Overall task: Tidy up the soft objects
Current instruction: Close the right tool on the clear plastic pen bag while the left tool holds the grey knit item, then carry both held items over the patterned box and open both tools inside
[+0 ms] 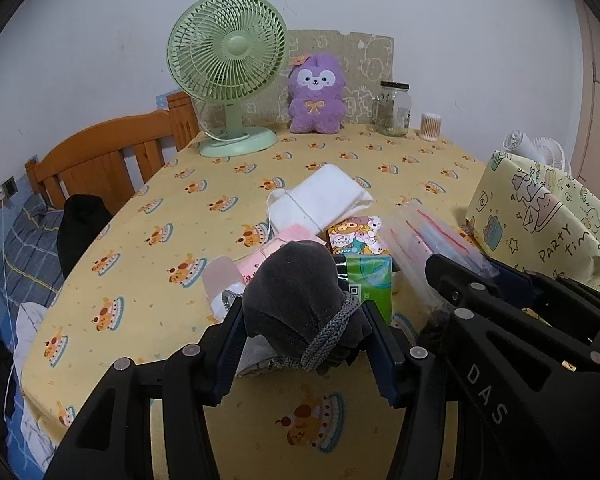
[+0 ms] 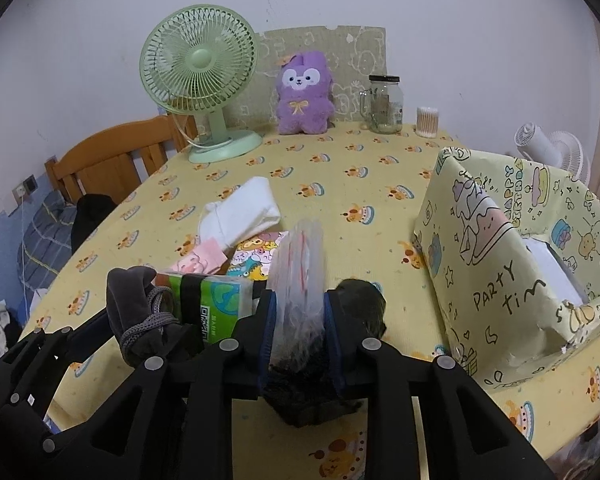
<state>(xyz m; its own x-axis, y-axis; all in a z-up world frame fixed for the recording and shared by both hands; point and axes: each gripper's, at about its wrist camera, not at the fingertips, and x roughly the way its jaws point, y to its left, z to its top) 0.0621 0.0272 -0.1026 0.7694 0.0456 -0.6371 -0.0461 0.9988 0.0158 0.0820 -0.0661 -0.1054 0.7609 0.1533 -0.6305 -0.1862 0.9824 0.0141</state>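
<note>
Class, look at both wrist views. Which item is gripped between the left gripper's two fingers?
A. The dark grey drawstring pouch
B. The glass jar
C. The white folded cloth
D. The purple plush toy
A: in the left wrist view the left gripper has its fingers closed on the dark grey drawstring pouch, while the plush, jar and cloth sit untouched farther back on the table.

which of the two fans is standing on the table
The green fan, its round base set on the yellow tablecloth left of the purple plush. The white fan sits beyond the table's right edge, behind the wrapped box.
</note>
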